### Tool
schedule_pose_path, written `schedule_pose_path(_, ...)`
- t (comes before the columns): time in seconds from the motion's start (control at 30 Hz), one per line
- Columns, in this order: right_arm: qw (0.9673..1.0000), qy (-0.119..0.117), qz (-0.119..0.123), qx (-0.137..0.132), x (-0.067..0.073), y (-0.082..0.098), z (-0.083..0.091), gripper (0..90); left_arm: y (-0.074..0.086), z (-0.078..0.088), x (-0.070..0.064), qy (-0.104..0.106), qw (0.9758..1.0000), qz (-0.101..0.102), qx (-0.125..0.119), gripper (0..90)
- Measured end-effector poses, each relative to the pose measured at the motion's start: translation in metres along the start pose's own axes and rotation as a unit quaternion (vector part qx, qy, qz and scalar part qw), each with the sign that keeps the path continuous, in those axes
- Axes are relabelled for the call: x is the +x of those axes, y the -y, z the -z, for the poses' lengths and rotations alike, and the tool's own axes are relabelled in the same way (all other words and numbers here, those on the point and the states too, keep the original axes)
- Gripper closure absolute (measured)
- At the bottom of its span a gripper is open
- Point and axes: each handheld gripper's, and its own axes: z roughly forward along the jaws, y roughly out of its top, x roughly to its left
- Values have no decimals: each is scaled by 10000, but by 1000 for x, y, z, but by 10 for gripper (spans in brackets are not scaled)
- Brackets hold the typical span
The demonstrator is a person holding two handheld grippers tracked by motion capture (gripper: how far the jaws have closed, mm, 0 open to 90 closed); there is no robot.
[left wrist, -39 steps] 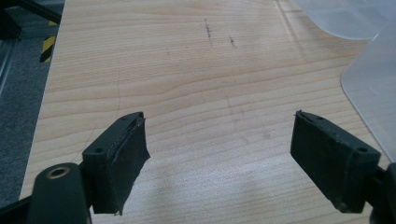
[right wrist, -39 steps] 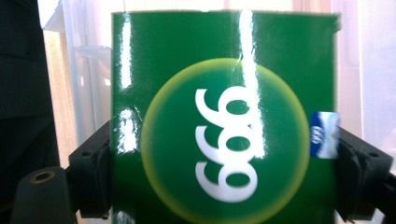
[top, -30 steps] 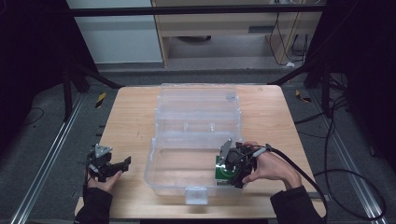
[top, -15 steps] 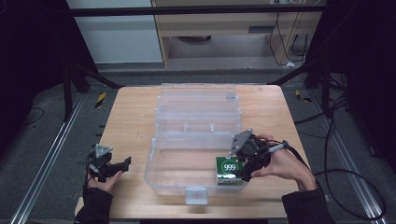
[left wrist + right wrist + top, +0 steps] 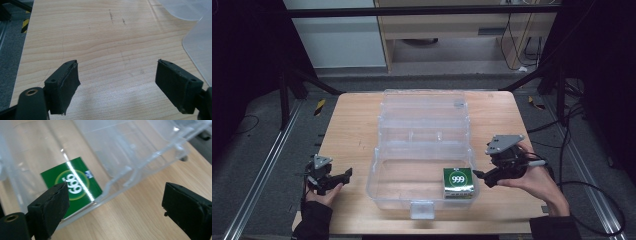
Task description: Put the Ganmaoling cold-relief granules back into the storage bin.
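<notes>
With the green 999 box (image 5: 458, 183) lying in the clear bin's (image 5: 384, 192) front right corner, my right claw (image 5: 479, 178), jaws just opened and empty, should back off clear of the rim, while my left claw (image 5: 343, 176) waits wide on the surface (image 5: 349, 125).

High view above the table (image 5: 357, 120), gripper views close over it, both sharing the clear box (image 5: 422, 125)
</notes>
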Motion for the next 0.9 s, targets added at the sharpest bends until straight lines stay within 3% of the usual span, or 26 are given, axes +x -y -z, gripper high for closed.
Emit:
schedule_pose_path(0.13,9974,335,-573,-281,-7,18,3,83,0,0,0,3,10000,-3,4,183)
schedule_pose_path(0.27,9902,591,-1113,-608,-13,39,1,80,0,0,0,10,10000,-7,4,190)
schedule_pose_path(0.43,9755,1017,-1735,-886,-19,68,-5,72,0,0,0,36,10000,-13,22,210)
schedule_pose_path(0.53,9673,1157,-2044,-959,-22,83,-9,69,0,-1,0,34,10000,-17,39,220)
schedule_pose_path(0.77,9537,1455,-2463,-928,-28,112,-21,67,0,-1,0,37,10000,-20,35,239)
schedule_pose_path(0.9,9480,1612,-2624,-804,-31,130,-28,66,0,-1,1,41,10000,-29,42,241)
